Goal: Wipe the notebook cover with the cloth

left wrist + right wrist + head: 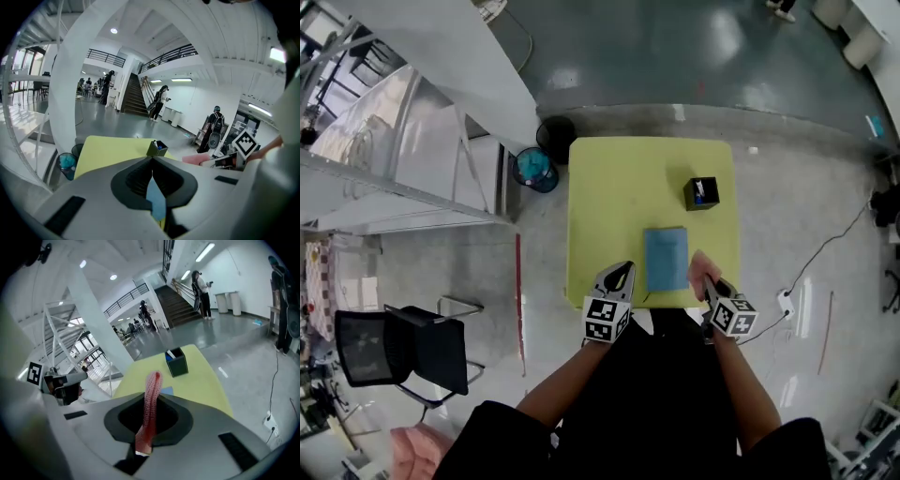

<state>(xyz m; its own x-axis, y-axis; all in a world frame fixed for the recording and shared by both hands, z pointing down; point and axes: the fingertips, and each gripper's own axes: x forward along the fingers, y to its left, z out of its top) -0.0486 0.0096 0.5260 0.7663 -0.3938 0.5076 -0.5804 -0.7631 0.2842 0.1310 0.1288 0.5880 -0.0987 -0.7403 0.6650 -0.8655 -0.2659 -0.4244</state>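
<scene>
Notebook (666, 260) is lying at the near edge of the table (609, 187), long axis running near to far, just left of the right gripper (709, 283) clamping the pink cloth (151, 411), while the left gripper (623, 272) is hovering with jaws together.

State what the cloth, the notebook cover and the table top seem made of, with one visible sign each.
Cloth: pink knitted or woven fabric; a fine mesh texture shows.
Notebook cover: matte blue, perhaps card or plastic; flat, no glare, too small to tell.
Table top: smooth yellow-green, perhaps laminate or painted board; even colour, soft sheen.
</scene>
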